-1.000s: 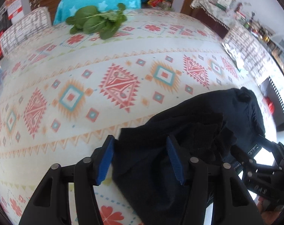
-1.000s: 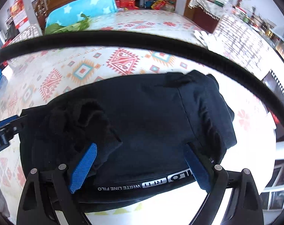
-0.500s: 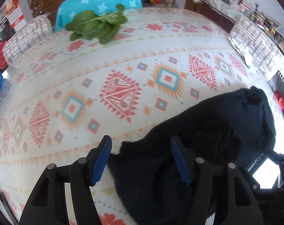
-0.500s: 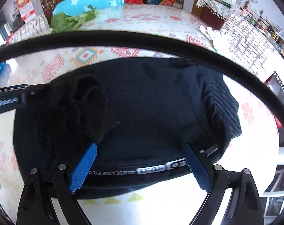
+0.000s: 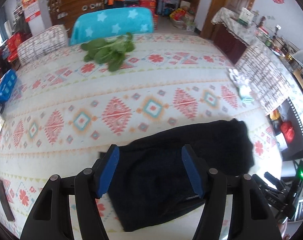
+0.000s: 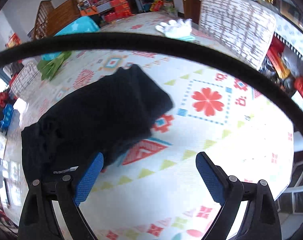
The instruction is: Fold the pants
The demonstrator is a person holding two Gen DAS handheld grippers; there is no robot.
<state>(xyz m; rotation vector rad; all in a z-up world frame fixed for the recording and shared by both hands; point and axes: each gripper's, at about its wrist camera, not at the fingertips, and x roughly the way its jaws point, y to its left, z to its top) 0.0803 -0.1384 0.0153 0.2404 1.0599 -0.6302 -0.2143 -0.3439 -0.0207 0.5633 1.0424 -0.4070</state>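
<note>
From my left wrist camera, the left gripper (image 5: 149, 170) has its jaws spread wide with nothing between the blue pads (image 5: 108, 172); the folded black pants (image 5: 183, 160) lie below and ahead of them on the patterned tablecloth (image 5: 119, 92), near its front edge. I judge the bundle sits there because that is the bare stretch of table, well apart from the leafy greens (image 5: 109, 52) at the far side and the white gloves (image 5: 239, 80) at the right. The pants look compact, more a block than a spread garment, so I take the folding to be nearly or fully done.

From my right wrist camera, the right gripper (image 6: 149, 178) is likewise wide open and holding nothing. It looks mostly at bare cloth, with the pants (image 6: 99, 120) off to the left, just past the left pad (image 6: 89, 178). A black cable (image 6: 151, 42) arcs across the upper part of the view.
</note>
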